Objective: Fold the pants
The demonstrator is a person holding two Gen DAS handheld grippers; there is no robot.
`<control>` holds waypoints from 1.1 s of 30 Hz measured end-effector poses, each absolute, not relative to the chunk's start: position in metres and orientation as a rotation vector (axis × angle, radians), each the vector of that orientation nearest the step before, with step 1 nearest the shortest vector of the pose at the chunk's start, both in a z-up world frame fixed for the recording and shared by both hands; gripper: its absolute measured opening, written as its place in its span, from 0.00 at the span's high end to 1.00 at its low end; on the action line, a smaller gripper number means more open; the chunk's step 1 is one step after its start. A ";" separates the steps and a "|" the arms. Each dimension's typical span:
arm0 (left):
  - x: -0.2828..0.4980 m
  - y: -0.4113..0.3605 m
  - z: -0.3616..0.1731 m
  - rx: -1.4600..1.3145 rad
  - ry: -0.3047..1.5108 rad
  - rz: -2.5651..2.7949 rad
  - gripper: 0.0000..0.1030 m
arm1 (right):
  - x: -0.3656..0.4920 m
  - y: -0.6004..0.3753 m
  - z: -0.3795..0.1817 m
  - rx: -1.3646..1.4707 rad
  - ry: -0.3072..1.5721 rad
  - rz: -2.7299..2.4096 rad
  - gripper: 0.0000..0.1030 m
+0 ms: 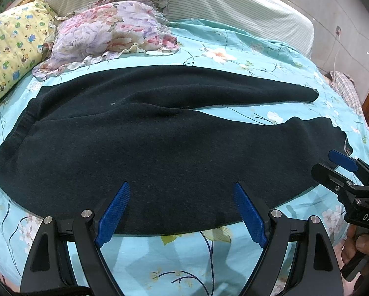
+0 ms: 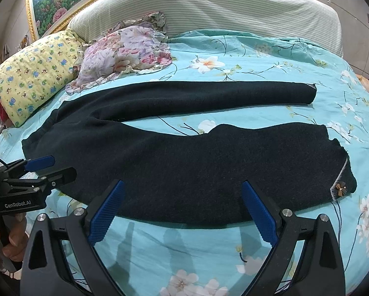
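The dark pants (image 1: 140, 133) lie flat on the bed (image 1: 233, 46), waistband to the left, the two legs spread apart toward the right. The left gripper (image 1: 182, 209) and the right gripper (image 2: 183, 209) both hover over the near edge of the near leg, fingers (image 2: 105, 212) spread wide, grasping nothing. Two pillows (image 2: 36, 79) sit behind the pants.

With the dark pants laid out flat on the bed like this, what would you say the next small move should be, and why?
Probably lower both grippers onto the near edge of the near leg and pinch it. The pants lie flat with legs apart, so folding one leg over the far leg seems next. The left gripper and right gripper are both open, holding nothing, just short of that edge.
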State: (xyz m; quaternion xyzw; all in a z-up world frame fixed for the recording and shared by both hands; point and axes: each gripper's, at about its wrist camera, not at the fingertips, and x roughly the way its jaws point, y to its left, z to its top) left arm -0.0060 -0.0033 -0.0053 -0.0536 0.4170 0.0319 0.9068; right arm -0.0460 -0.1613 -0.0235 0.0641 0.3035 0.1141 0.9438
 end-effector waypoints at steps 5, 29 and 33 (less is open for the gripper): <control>-0.006 -0.004 -0.006 -0.109 0.864 0.061 0.17 | -0.045 -0.163 -0.023 0.132 0.621 0.233 0.07; 0.002 -0.004 -0.012 -0.113 0.892 0.028 0.17 | -0.041 -0.167 -0.024 0.142 0.634 0.233 0.07; 0.004 -0.006 -0.012 -0.107 0.899 0.016 0.17 | -0.039 -0.169 -0.025 0.150 0.638 0.228 0.07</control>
